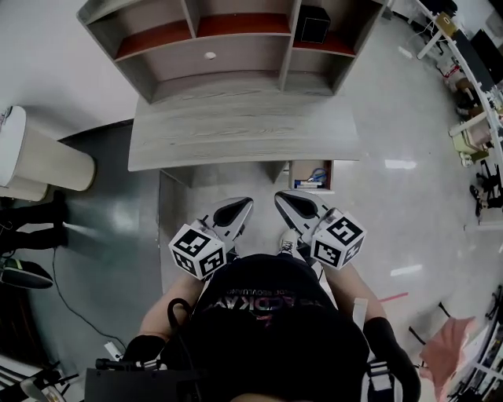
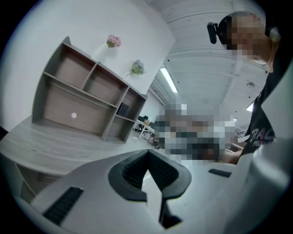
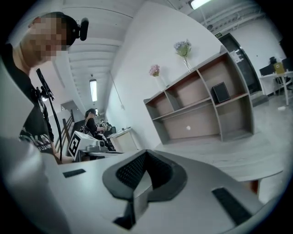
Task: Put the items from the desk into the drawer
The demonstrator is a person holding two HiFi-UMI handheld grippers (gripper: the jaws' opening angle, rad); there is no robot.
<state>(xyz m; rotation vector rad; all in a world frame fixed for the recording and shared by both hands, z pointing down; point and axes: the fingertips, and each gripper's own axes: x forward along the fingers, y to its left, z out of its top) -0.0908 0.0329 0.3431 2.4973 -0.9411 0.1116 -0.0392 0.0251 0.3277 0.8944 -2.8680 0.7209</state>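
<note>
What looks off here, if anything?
Nothing spilled or damaged. One oddity: the desktop is bare, while the drawer under its right end stands open with items inside. A black box sits on the shelf above. Left hand-held gripper and right hand-held gripper are shut and empty.

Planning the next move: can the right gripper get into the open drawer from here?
Probably yes: the drawer stands open just ahead of the right gripper, with nothing between them; its jaws are shut and empty.

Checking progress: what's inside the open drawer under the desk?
The drawer holds small blue and white items, too small to identify. Its rear is covered by the desk.
</note>
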